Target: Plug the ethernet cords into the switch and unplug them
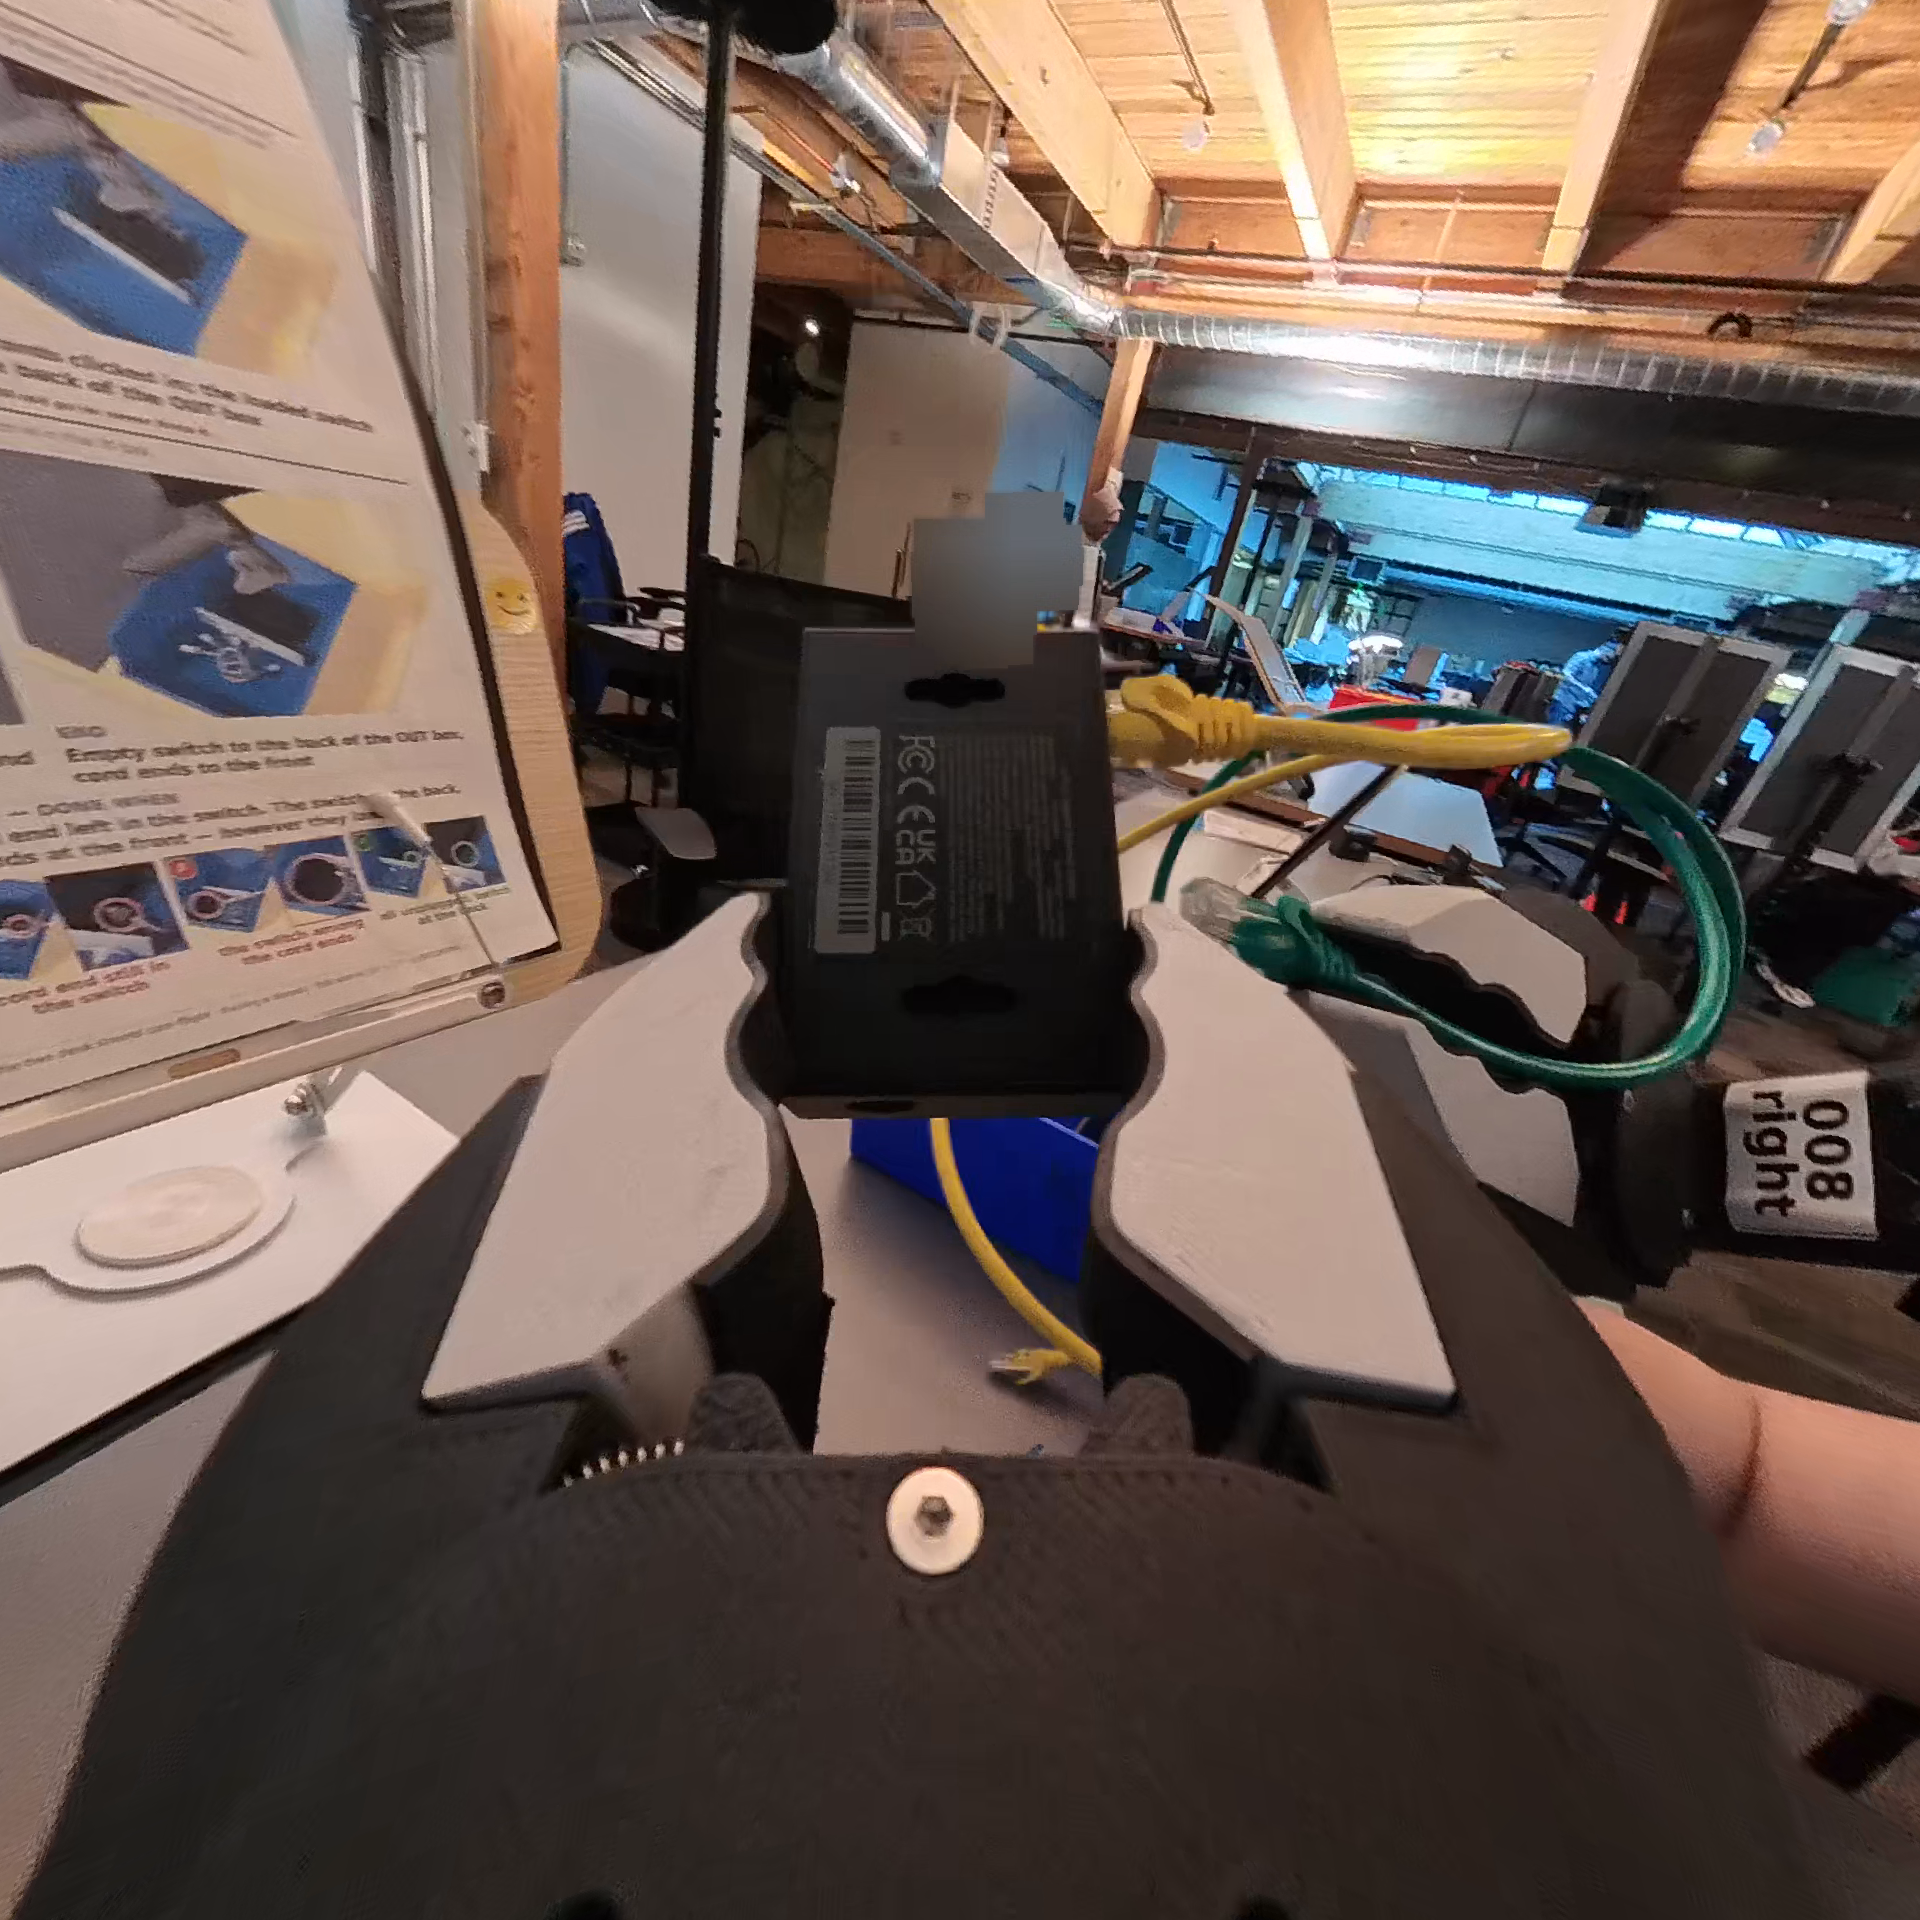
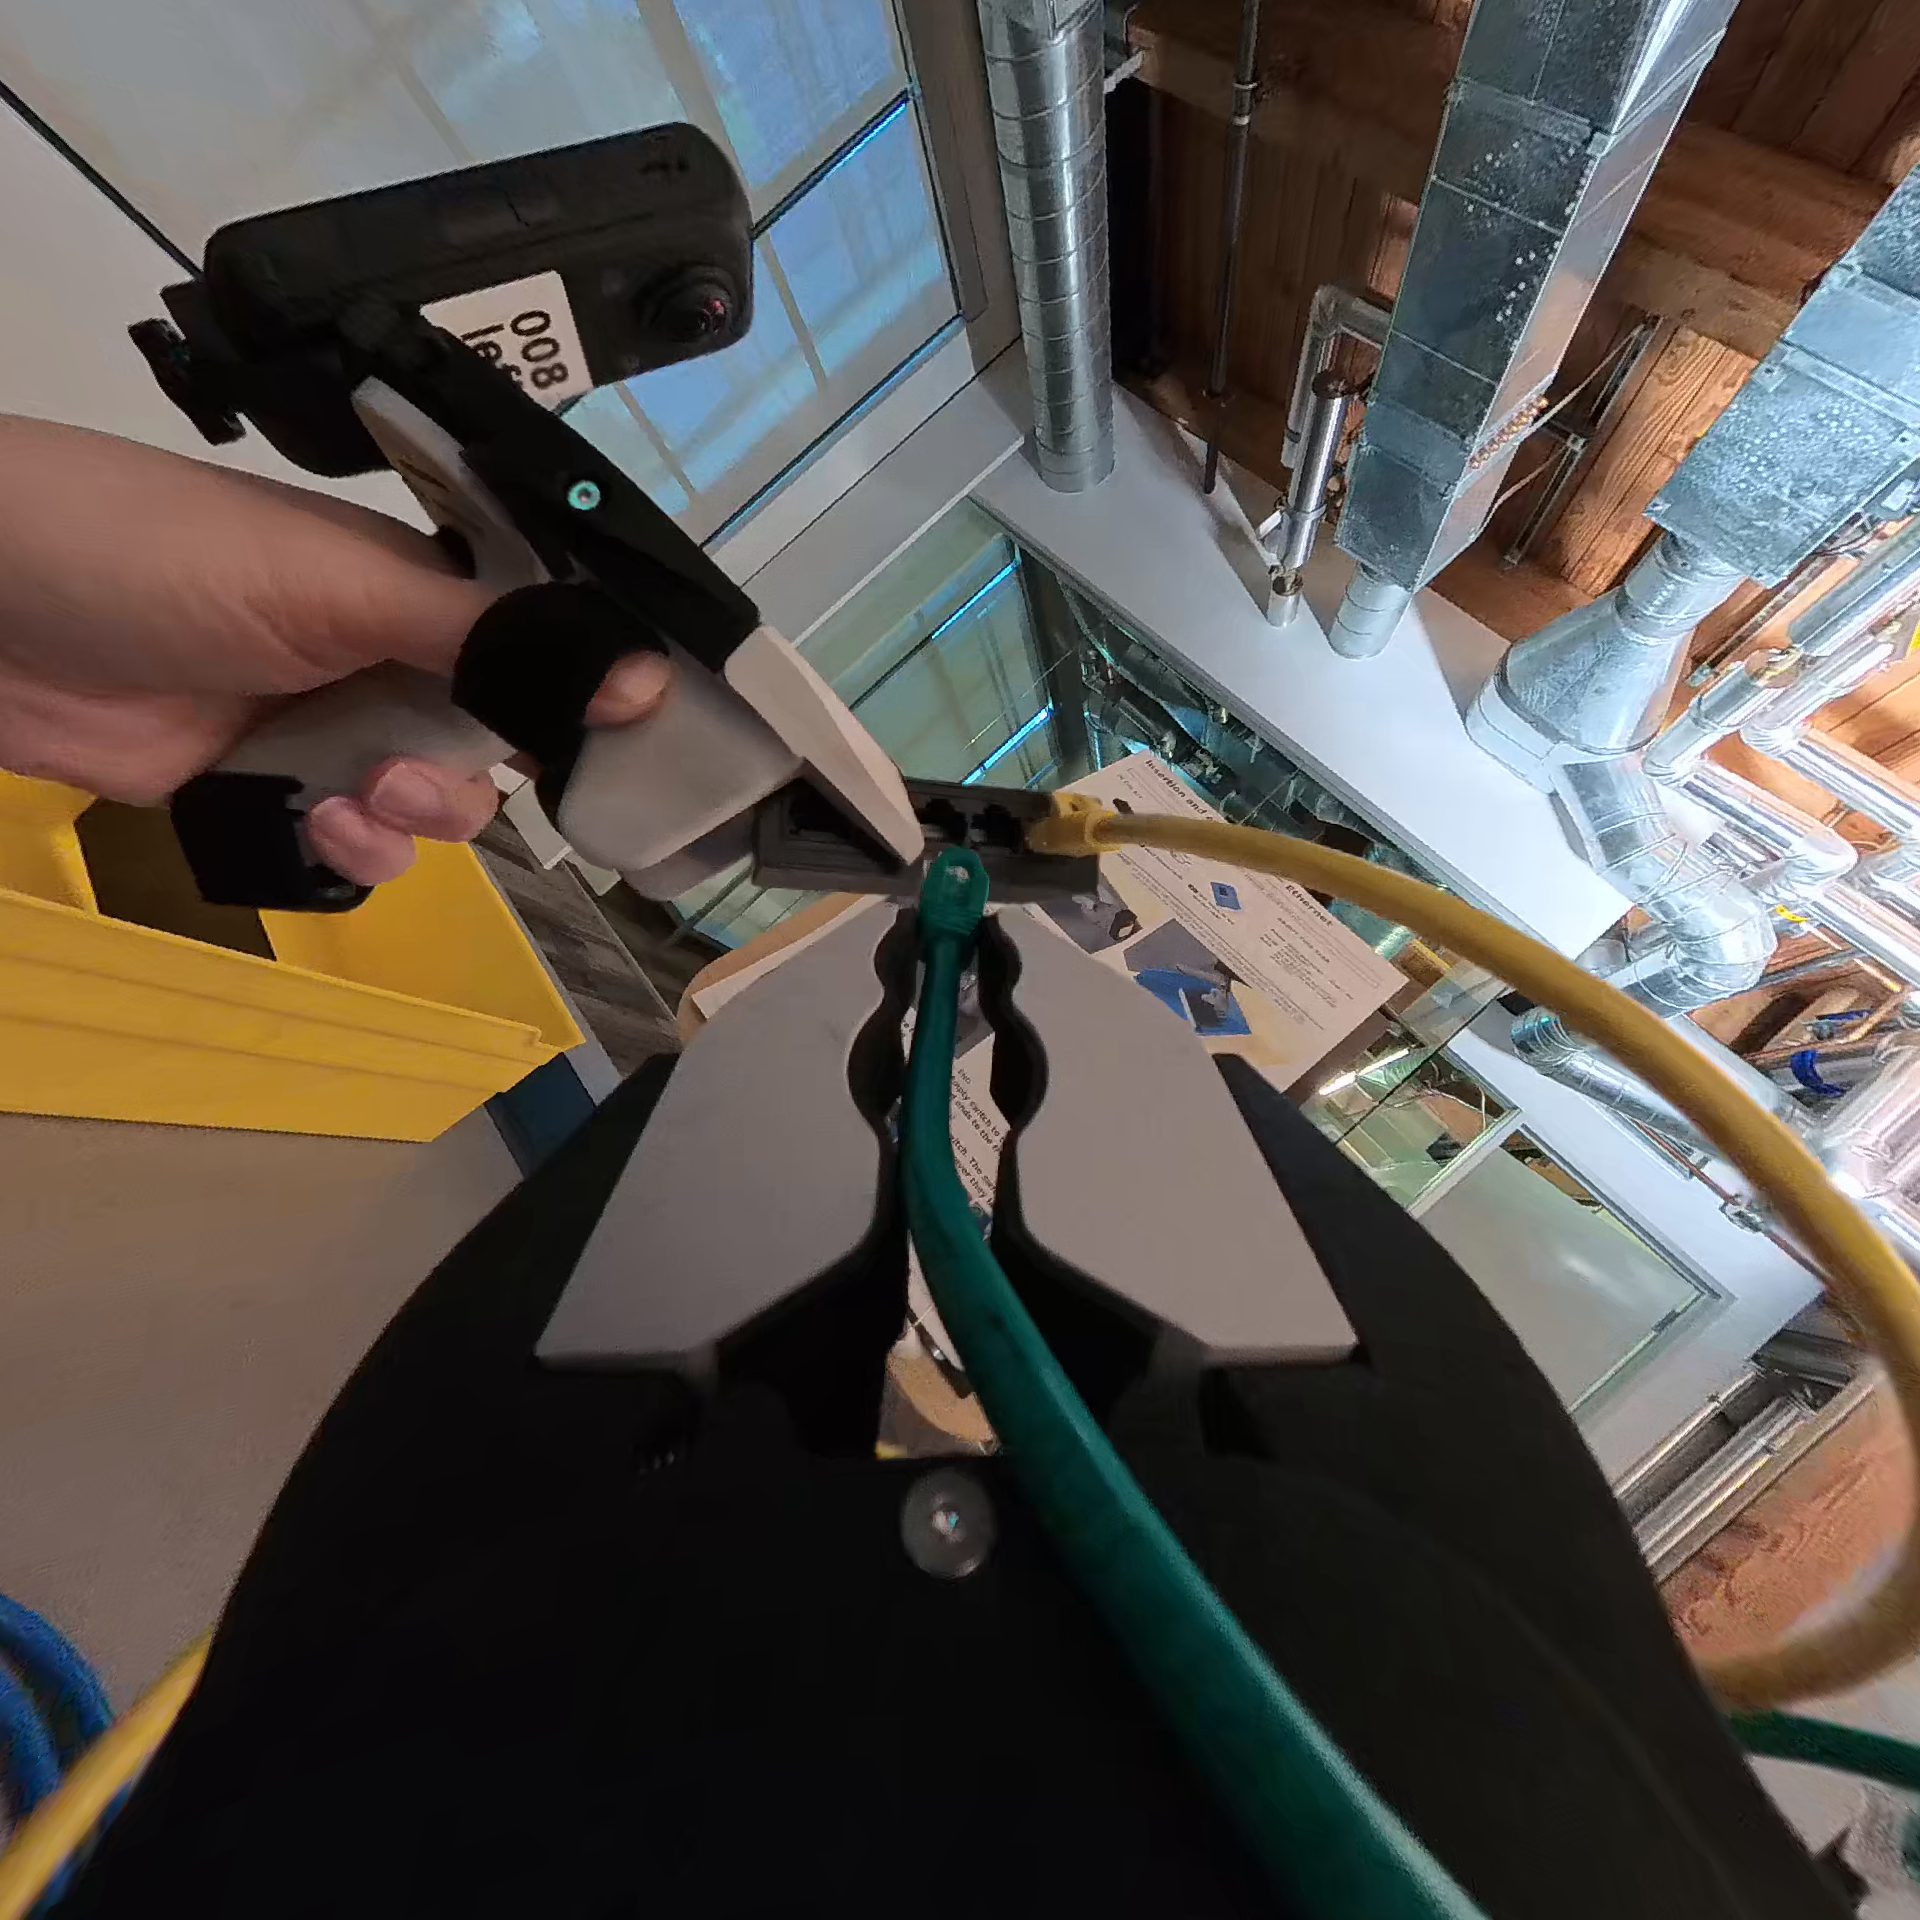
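Note:
My left gripper (image 1: pixel 951 914) is shut on the black switch (image 1: pixel 951 852) and holds it in the air with its labelled underside toward the camera. A yellow cord (image 1: pixel 1195 727) is plugged into the switch's right side. My right gripper (image 2: pixel 948 914) is shut on the green cord (image 2: pixel 940 1039) just behind its plug. The green plug (image 2: pixel 951 873) sits right at the switch's port face (image 2: pixel 977 826), beside the yellow plug (image 2: pixel 1070 821). In the left wrist view the right gripper (image 1: pixel 1288 935) holds the green plug (image 1: pixel 1236 920) just right of the switch.
An instruction sheet on a stand (image 1: pixel 208 582) is at the left. A blue bin (image 1: pixel 987 1184) lies below the switch, with a loose yellow cord end (image 1: pixel 1023 1366) on the grey table. A yellow bin (image 2: pixel 229 987) is at the left in the right wrist view. A blue cord (image 2: pixel 42 1704) shows at its lower left corner.

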`<control>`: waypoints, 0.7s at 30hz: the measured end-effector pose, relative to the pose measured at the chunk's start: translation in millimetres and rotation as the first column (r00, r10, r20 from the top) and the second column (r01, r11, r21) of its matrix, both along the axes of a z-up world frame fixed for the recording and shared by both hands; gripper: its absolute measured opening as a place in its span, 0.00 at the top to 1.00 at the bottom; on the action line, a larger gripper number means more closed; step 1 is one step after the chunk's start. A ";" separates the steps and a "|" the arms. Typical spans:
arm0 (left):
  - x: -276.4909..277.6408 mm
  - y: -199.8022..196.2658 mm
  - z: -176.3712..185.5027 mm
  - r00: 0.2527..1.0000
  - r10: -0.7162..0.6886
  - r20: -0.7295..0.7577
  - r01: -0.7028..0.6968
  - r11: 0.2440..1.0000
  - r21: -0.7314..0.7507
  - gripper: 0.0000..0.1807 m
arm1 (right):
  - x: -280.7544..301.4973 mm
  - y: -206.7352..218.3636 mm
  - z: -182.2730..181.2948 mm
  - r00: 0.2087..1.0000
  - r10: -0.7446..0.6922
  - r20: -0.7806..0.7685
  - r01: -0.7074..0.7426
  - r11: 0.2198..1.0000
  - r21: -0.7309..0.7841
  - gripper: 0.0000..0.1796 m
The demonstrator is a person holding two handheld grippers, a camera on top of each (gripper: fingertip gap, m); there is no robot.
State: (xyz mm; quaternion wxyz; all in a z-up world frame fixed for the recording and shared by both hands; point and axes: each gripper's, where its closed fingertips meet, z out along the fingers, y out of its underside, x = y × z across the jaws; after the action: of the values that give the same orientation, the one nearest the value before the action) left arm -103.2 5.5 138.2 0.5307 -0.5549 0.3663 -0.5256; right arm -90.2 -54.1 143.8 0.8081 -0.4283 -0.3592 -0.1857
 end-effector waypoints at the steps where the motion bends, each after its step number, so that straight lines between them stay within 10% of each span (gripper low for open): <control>1: 2.4 -2.9 -1.0 1.000 -0.008 -0.012 0.009 1.000 0.006 0.67 | 0.7 -0.3 0.9 1.000 -0.007 0.000 0.007 1.000 0.003 0.93; 21: 8.1 -27.3 5.0 0.997 0.010 -0.074 0.006 0.977 0.212 0.67 | 1.4 -9.2 8.2 0.997 0.077 0.021 -0.074 0.988 -0.134 0.93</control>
State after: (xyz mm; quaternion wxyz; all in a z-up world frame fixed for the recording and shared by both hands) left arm -95.1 -21.8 143.2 0.5733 -0.5147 0.4395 -0.4619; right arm -88.8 -63.3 152.0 0.7795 -0.4646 -0.3974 -0.1364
